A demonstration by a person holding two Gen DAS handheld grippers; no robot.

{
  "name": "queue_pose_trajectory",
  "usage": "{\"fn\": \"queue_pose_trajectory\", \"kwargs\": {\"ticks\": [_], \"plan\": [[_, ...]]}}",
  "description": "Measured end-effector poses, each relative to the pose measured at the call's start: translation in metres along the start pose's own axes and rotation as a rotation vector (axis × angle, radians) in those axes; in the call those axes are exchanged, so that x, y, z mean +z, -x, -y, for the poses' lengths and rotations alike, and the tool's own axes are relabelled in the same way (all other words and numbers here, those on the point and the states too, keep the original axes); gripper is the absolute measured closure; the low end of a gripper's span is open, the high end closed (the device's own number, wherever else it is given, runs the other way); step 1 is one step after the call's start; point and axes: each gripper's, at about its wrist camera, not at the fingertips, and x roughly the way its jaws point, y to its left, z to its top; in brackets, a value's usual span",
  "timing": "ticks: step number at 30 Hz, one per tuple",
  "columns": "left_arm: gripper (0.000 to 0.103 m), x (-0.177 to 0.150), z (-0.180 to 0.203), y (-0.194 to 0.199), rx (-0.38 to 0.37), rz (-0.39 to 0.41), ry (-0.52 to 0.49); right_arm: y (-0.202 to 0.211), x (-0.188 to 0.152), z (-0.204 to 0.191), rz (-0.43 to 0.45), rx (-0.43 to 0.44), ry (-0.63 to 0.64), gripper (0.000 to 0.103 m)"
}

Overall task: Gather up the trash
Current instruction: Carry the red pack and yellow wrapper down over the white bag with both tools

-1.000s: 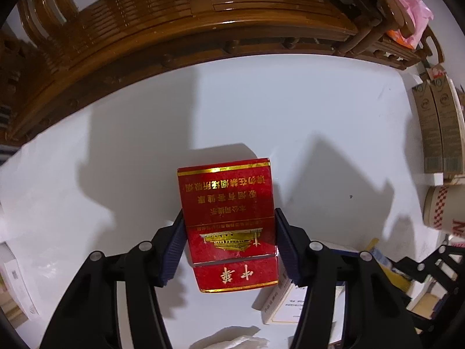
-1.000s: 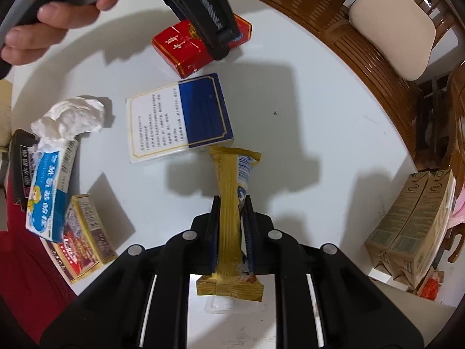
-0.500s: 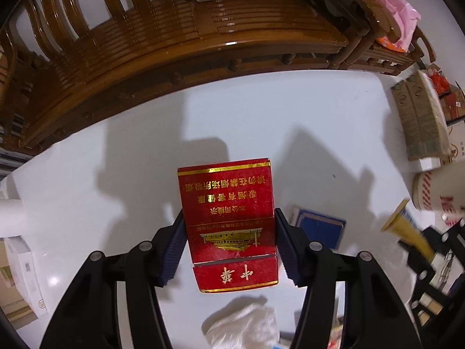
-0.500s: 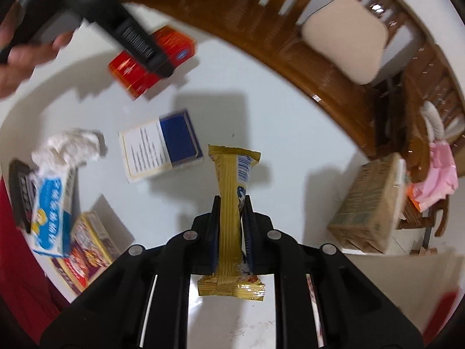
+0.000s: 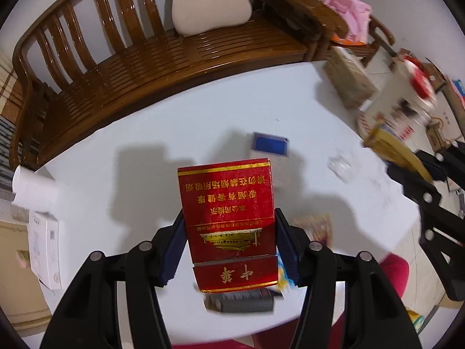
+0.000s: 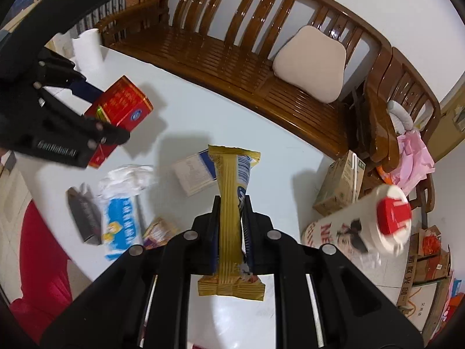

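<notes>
On the left, the left gripper (image 5: 229, 244) stays clamped on the red pack (image 5: 229, 218), and it has climbed: a second ago the pack hung close over the table (image 5: 174, 122), now it rides well above it, with the blue box (image 5: 268, 147) left lying beyond. To the right, the right gripper (image 6: 231, 232) keeps its jaws tight on the gold wrapper (image 6: 231, 203), also lifted high, so the tissue (image 6: 128, 176), the blue packet (image 6: 120, 226) and the dark pack (image 6: 84, 218) look small below. I'd say both pickups are done and the carry to a bin, not in view, has begun; more litter waits.
</notes>
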Motion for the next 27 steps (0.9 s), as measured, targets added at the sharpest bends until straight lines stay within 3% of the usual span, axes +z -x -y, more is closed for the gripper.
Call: {"fn": "queue_pose_trajectory", "kwargs": {"ticks": [7,13,27], "plan": [[0.047,-0.069,0.023,0.042,-0.012,0.066,-0.043,0.061,-0.035,-0.045,0.061,0.024,-0.004,0.089],[0.047,-0.132,0.033,0.054,-0.016,0.087,-0.06,0.095,-0.076,-0.087,0.084,0.062,0.019,0.089],[0.047,-0.25,0.069,0.008,-0.087,0.055,-0.091,0.102,-0.184,-0.153,0.049,0.122,0.046,0.089]]}}
